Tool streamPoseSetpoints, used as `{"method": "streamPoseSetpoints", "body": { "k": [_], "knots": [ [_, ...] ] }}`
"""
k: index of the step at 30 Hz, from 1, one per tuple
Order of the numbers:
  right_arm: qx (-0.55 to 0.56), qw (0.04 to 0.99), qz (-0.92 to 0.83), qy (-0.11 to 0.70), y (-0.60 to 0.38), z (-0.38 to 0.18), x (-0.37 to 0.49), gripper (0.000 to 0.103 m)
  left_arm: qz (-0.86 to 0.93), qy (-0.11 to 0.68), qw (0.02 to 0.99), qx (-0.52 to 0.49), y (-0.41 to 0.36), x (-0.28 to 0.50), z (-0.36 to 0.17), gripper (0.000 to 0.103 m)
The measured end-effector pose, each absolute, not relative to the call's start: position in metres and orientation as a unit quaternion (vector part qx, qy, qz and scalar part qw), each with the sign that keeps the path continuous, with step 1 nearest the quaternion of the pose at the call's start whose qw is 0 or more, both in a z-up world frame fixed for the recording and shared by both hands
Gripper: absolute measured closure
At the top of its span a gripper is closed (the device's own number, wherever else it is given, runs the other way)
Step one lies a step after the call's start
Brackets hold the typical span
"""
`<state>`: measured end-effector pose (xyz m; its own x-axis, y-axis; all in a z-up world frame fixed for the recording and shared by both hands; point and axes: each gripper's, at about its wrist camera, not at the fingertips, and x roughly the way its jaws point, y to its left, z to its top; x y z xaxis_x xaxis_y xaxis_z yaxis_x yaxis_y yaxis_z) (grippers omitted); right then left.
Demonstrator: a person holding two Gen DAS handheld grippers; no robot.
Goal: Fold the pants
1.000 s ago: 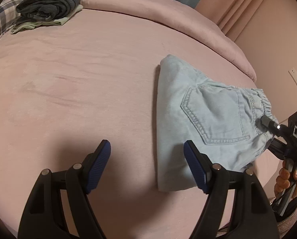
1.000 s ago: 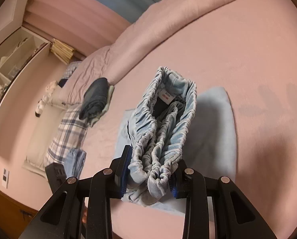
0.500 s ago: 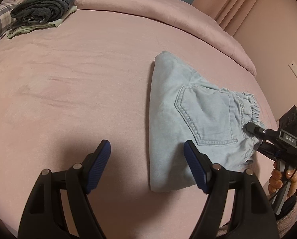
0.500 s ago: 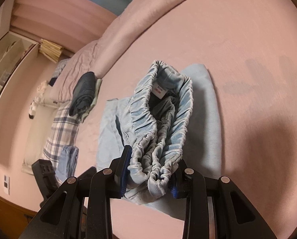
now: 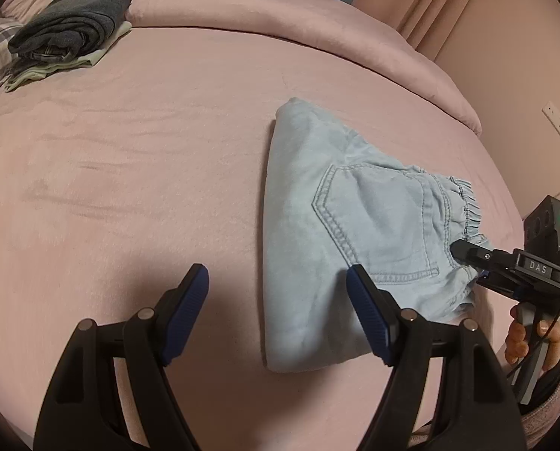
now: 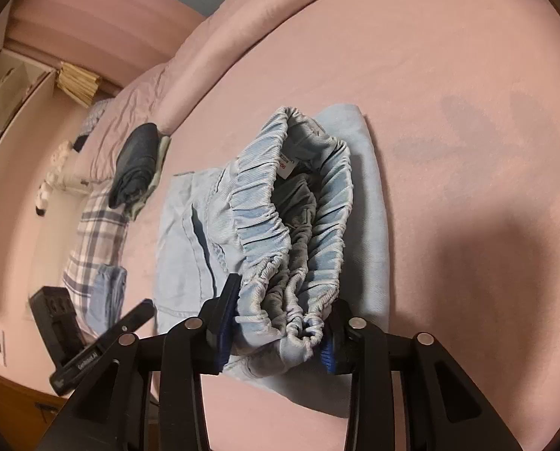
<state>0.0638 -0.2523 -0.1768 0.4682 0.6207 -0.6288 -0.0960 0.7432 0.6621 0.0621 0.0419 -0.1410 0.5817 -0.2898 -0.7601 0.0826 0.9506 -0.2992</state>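
The light blue pants (image 5: 317,218) lie folded on the pink bed, back pocket up. My right gripper (image 6: 278,332) is shut on the gathered elastic waistband (image 6: 298,225) and holds that end slightly raised. It also shows in the left wrist view (image 5: 467,253) at the pants' right edge. My left gripper (image 5: 278,306) is open and empty, hovering over the bed just left of the pants' near corner, its right finger over the cloth.
A stack of folded dark and pale clothes (image 5: 69,34) lies at the far left of the bed (image 5: 129,188); it also shows in the right wrist view (image 6: 137,165). A plaid pillow (image 6: 95,225) lies beside it. The rolled duvet (image 5: 280,26) runs along the far edge.
The right gripper has lowered the waistband end toward the bed, so the pants lie flatter. The left gripper stays open and has barely shifted.
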Motion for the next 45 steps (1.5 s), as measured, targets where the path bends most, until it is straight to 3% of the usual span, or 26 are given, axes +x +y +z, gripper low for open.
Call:
{"method": "streamPoseSetpoints", "body": {
  "k": [4,10,18,25,33,45],
  "knots": [
    [0.242,0.828,0.204,0.462,-0.252,-0.164,0.061,0.049,-0.108,0.443,0.883,-0.113,0.039,0.064,-0.139,0.027],
    [0.200,0.858,0.171,0.440,-0.261,-0.147,0.051,0.044,-0.117,0.437,0.886,-0.102,0.026,0.070,-0.132,0.027],
    [0.112,0.910,0.165,0.363,-0.243,-0.114,0.049,0.044,-0.152,0.414,0.896,-0.054,-0.015,0.090,-0.116,0.028],
    [0.039,0.909,0.206,0.360,-0.197,-0.114,0.062,0.061,-0.179,0.422,0.888,-0.024,-0.043,0.118,-0.125,0.033],
    [0.000,0.886,0.194,0.421,-0.191,-0.150,0.061,0.061,-0.191,0.470,0.861,-0.031,-0.053,0.160,-0.156,0.033],
    [0.024,0.900,0.182,0.395,-0.186,-0.130,0.042,0.061,-0.181,0.452,0.870,-0.072,-0.023,0.136,-0.142,0.032]
  ]
}}
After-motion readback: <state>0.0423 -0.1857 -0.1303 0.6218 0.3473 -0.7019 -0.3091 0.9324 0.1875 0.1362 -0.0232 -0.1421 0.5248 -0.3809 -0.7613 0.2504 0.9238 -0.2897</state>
